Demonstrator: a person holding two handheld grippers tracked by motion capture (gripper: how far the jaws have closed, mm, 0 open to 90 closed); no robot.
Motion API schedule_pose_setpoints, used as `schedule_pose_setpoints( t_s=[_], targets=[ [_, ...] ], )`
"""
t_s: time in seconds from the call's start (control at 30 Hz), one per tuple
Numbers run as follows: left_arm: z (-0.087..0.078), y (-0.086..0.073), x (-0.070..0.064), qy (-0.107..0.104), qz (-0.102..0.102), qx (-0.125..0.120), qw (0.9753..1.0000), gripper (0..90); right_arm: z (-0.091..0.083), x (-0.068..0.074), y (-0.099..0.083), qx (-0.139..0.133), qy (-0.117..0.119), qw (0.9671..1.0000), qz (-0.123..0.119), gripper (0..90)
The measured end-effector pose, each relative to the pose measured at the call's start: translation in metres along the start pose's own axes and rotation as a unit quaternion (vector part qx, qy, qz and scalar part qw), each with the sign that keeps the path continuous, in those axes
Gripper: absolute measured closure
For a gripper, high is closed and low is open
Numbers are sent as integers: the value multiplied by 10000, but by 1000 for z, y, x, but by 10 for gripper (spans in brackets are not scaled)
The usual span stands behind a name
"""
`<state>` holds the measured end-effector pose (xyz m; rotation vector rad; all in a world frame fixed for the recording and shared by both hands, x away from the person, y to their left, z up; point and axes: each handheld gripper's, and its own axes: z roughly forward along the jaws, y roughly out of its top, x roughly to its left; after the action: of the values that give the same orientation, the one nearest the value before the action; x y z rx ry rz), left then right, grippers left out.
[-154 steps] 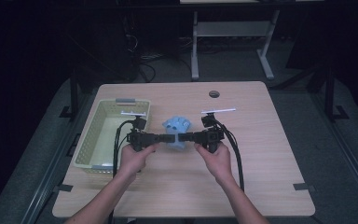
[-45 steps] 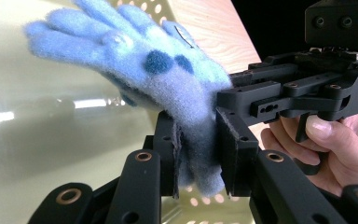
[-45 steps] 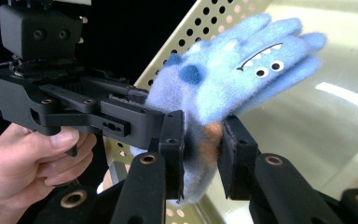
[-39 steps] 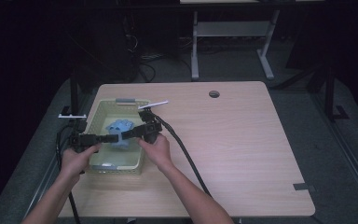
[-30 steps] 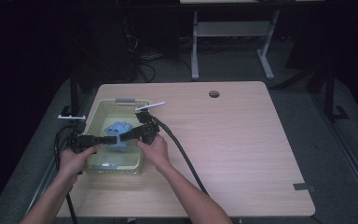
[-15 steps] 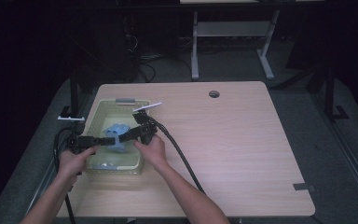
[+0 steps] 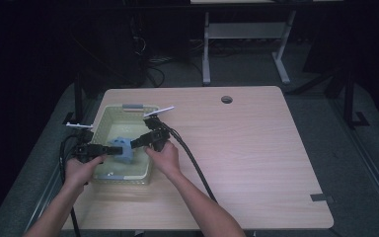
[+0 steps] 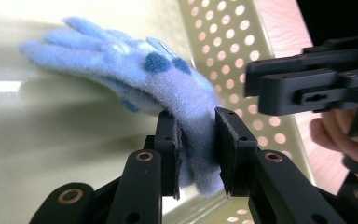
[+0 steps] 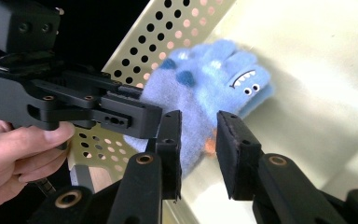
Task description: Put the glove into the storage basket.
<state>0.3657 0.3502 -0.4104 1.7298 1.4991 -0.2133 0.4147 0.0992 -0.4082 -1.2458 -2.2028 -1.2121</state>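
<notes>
Dark floor rings the counter (image 7: 256, 148). Near its left edge, inside the basket (image 7: 109, 114), the left hand-held gripper (image 8: 196, 135) pinches the glove (image 8: 168, 79); the right hand-held gripper (image 9: 198, 140) is spread, its jaws hiding the cuff.

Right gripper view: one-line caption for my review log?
Right gripper open around the blue monster glove over the perforated basket; left gripper grips it.
</notes>
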Motion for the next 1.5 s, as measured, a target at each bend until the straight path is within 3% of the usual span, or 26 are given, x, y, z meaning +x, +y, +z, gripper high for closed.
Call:
schedule_pose_setpoints(
  t_s=[0.07, 0.2, 0.33, 0.37, 0.53, 0.57, 0.63, 0.73, 0.83, 1.03, 1.13, 1.23, 1.47, 1.5],
  targets=[
    [1, 1, -2, 198, 58, 70, 9998, 713, -3, 0, 0, -25, 9, 10000, 30, 704],
    [4, 3, -2, 365, 68, 225, 9991, 713, -7, 0, -1, -34, 31, 10000, -14, 700],
    [10, 5, -5, 614, 154, 516, 9967, 711, -12, 2, -2, -66, 42, 10000, -52, 700],
    [13, 7, -6, 751, 260, 671, 9946, 710, -15, 3, -2, -92, 50, 9999, -73, 699],
    [23, 11, -11, 1175, 223, 925, 9885, 704, -20, 5, -3, -114, 53, 9998, -120, 694],
    [23, 12, -10, 1202, 260, 1009, 9873, 699, -21, 6, -4, -126, 58, 9998, -144, 693],
    [24, 12, -9, 1213, 169, 949, 9879, 679, -22, 5, -5, -132, 59, 9998, -151, 691],
    [20, 12, -7, 1290, 154, 952, 9869, 612, -24, 5, -6, -155, 67, 9998, -132, 688],
    [17, 13, -8, 1265, 94, 812, 9886, 571, -25, 5, -6, -170, 53, 9998, -129, 678],
    [5, 19, -10, 1399, 220, 588, 9882, 582, -29, 4, -7, -219, 42, 9996, -153, 667],
    [4, 21, -14, 1491, 311, 513, 9870, 653, -32, 4, -7, -225, 19, 9996, -145, 659],
    [9, 22, -15, 1458, 359, 627, 9867, 699, -35, 4, -7, -254, 38, 9996, -130, 659],
    [21, 24, -12, 1528, 294, 805, 9845, 708, -40, 2, -8, -304, 23, 9994, -162, 660],
    [23, 25, -10, 1602, 260, 873, 9829, 708, -41, 2, -9, -299, 25, 9994, -169, 660]
  ],
)
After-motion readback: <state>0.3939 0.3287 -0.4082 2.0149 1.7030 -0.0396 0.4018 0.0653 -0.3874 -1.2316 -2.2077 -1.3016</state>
